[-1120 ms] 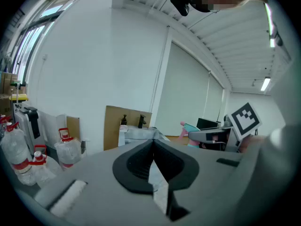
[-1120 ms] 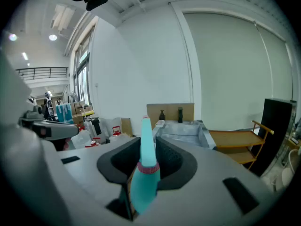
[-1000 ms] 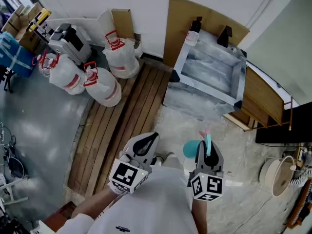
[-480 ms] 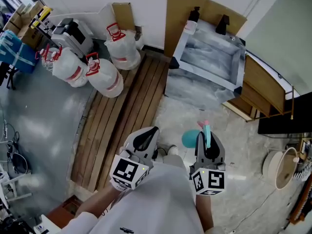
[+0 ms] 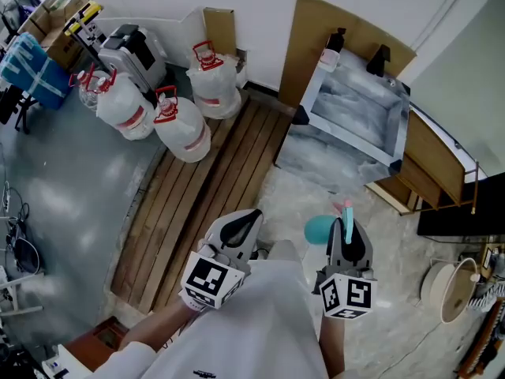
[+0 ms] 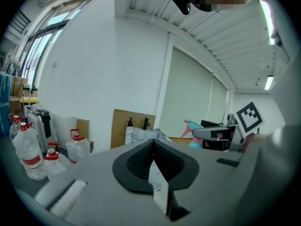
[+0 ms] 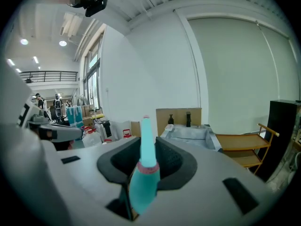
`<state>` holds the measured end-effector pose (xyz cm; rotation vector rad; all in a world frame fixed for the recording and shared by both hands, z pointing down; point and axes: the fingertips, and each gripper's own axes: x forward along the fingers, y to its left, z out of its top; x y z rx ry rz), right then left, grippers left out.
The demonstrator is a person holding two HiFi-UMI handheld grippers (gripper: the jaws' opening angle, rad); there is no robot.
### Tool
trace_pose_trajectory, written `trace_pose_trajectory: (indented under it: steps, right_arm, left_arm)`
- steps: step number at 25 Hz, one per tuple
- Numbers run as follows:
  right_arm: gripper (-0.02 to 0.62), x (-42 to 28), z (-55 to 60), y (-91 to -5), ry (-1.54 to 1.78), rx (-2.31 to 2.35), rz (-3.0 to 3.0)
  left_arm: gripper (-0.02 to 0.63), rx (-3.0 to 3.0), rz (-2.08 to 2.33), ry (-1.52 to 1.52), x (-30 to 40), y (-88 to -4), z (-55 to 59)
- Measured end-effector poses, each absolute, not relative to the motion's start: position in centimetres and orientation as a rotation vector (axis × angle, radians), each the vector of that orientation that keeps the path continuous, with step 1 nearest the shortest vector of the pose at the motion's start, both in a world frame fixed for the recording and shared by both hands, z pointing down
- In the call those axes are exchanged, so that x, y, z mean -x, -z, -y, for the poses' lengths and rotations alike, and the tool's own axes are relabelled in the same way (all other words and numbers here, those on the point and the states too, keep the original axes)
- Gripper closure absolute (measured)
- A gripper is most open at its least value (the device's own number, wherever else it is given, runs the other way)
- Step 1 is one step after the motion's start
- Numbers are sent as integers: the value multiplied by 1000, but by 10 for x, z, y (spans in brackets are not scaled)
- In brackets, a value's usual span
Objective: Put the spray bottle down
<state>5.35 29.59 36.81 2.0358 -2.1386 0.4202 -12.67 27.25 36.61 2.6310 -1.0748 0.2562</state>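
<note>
Where your right tool (image 5: 347,231) is: low and right of centre in the head view, pointing away from you over the pale floor (image 5: 394,322); its marker cube faces up towards you
Right tool's state: its own view (image 7: 146,147) shows the jaws set narrow and clamped on the spray bottle (image 7: 143,178); the pads press the bottle from both sides
Spray bottle: teal, with a pink ring round the neck; in the right gripper view the slim teal part rises upright between the jaws, pink at its tip; in the head view the rounded teal body (image 5: 318,229) bulges out to the left of the tool; it hangs in your grip above the floor, touching nothing else; the left gripper view catches it (image 6: 193,132) off to the right, in the other tool
Left tool (image 5: 251,215): just left of the right one, well apart from the bottle
Left tool's state: its own view (image 6: 153,157) shows the jaw tips brought together with nothing between them
Ahead of you: wooden slats (image 5: 213,184) lie on the floor; three water jugs (image 5: 183,129) with red caps stand at their far end
Ahead to your right: a metal basin (image 5: 355,109) leans by the wall, a cardboard sheet (image 5: 316,26) behind it, a wooden rack (image 5: 430,160) beside it
</note>
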Motion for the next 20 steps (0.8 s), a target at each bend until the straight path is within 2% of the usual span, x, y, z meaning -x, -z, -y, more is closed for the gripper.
trace_pose_trajectory:
  steps: [10, 20]
  right_arm:
    - [502, -45, -242, -377, -468, -2042, 2159]
    - [502, -81, -123, -390, -431, -2031, 2171]
  left_arm:
    - [601, -2645, 1047, -288, 126, -373, -218]
    - [601, -2661, 1022, -367, 82, -385, -106]
